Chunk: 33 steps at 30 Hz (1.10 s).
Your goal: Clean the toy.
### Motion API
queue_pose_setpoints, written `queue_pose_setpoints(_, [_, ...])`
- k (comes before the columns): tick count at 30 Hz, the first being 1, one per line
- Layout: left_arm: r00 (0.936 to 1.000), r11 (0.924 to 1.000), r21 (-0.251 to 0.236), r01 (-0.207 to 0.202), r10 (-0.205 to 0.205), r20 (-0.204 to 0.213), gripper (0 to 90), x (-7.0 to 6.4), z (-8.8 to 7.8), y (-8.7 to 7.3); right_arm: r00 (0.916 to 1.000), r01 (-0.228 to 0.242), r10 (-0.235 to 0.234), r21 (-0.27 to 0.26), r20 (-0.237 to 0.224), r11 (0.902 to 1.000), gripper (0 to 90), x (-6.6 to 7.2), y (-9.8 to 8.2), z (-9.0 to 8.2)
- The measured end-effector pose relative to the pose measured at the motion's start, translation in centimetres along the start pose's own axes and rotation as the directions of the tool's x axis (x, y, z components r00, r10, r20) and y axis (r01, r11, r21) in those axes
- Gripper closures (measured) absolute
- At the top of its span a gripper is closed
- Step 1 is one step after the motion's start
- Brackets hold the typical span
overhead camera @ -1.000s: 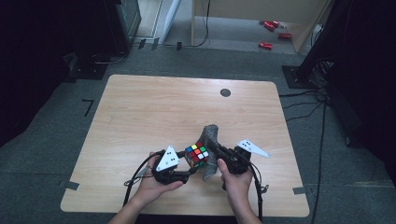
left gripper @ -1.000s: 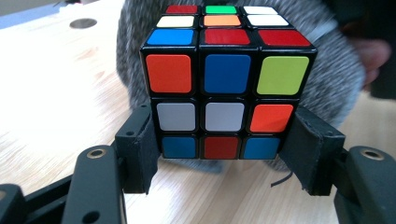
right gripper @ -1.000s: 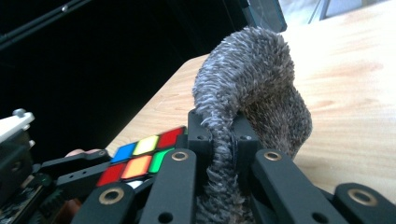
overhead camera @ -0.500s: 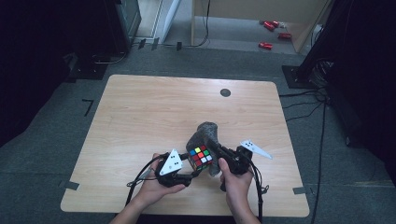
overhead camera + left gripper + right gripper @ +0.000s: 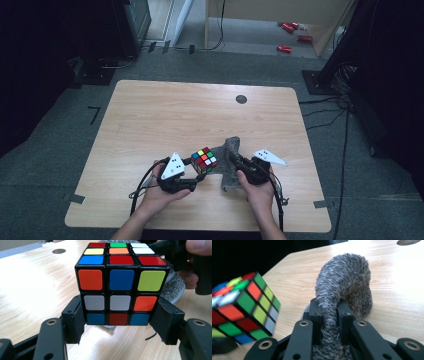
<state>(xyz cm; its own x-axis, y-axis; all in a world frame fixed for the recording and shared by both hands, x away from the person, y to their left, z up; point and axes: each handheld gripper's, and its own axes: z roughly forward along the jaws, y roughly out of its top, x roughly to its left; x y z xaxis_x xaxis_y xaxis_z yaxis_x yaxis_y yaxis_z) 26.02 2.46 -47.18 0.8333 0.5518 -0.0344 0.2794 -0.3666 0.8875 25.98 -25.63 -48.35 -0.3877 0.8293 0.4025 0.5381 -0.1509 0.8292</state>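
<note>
At the table's [image 5: 150, 115] near edge, left gripper [image 5: 192, 176] had its jaws clamped on the bottom layer of the puzzle cube [image 5: 205, 160], pads on opposite sides, cube lifted clear of the wood. No readable writing on the cube. Just right of it, right gripper [image 5: 235, 161] pinched a fold of the grey fuzzy cloth [image 5: 231, 167], jaws narrow and just easing open slightly, cloth between them. Both hands came in from below, grippers angled inward toward each other.

Overhead view facing forward, two close claw views, shared cube [image 5: 205, 160]
</note>
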Motion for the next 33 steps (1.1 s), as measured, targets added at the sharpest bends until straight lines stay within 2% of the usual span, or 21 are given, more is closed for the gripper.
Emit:
queue_pose_setpoints(2, [1.0000,1.0000,0.003,0.004,-0.004,-0.009,35.6,0.3,-0.1,0.0,0.9996,0.029,-0.029,-0.001,-0.001,0.9996,73.4,-0.1,-0.1,0.1])
queue_pose_setpoints(6, [0.9996,0.9998,0.016,0.010,-0.010,-0.026,35.6,0.8,-0.5,0.0,0.9940,0.109,-0.109,-0.020,-0.004,0.9938,57.1,0.0,-0.1,0.1])
queue_pose_setpoints(10, [0.9991,0.9994,0.035,0.001,0.001,-0.043,35.6,0.9,-0.5,-0.1,0.9893,0.146,-0.146,-0.030,0.008,0.9888,46.0,0.3,0.1,-0.2])
queue_pose_setpoints(14, [0.9988,0.9990,0.045,-0.008,0.010,-0.049,35.6,0.9,-0.4,-0.1,0.9868,0.161,-0.161,-0.050,0.020,0.9856,41.3,0.9,0.5,-0.7])
queue_pose_setpoints(18, [0.9981,0.9984,0.055,-0.014,0.017,-0.060,35.6,0.8,-0.2,-0.2,0.9804,0.196,-0.194,-0.061,0.035,0.9788,34.3,1.9,1.1,-1.3])
queue_pose_setpoints(20, [0.9975,0.9978,0.064,-0.017,0.022,-0.067,35.6,0.7,-0.1,-0.2,0.9817,0.189,-0.187,-0.063,0.033,0.9799,28.8,2.5,1.4,-1.6])
queue_pose_setpoints(25, [0.9973,0.9973,0.070,-0.025,0.030,-0.068,35.6,0.6,0.0,-0.2,0.9743,0.223,-0.219,-0.076,0.051,0.9719,20.9,3.9,2.0,-2.2])
queue_pose_setpoints(28, [0.9972,0.9972,0.071,-0.023,0.028,-0.069,35.6,0.7,-0.1,-0.2,0.9714,0.233,-0.229,-0.062,0.061,0.9705,25.7,3.7,2.0,-2.1])
queue_pose_setpoints(29, [0.9972,0.9972,0.071,-0.023,0.028,-0.070,35.6,0.7,-0.1,-0.2,0.9714,0.230,-0.227,-0.051,0.071,0.9718,31.9,3.4,1.8,-2.0])
queue_pose_setpoints(30, [0.9972,0.9973,0.070,-0.022,0.027,-0.070,35.6,0.7,-0.1,-0.2,0.9688,0.235,-0.231,-0.039,0.089,0.9712,45.4,2.9,1.6,-1.8])
queue_pose_setpoints(32, [0.9973,0.9975,0.068,-0.021,0.026,-0.069,35.6,0.7,-0.1,-0.2,0.9670,0.233,-0.232,0.005,0.105,0.9725,61.7,2.0,1.0,-1.5])
queue_pose_setpoints(33, [0.9973,0.9975,0.067,-0.020,0.025,-0.069,35.6,0.7,-0.1,-0.2,0.9686,0.227,-0.229,0.030,0.096,0.9734,64.2,1.5,0.8,-1.3])
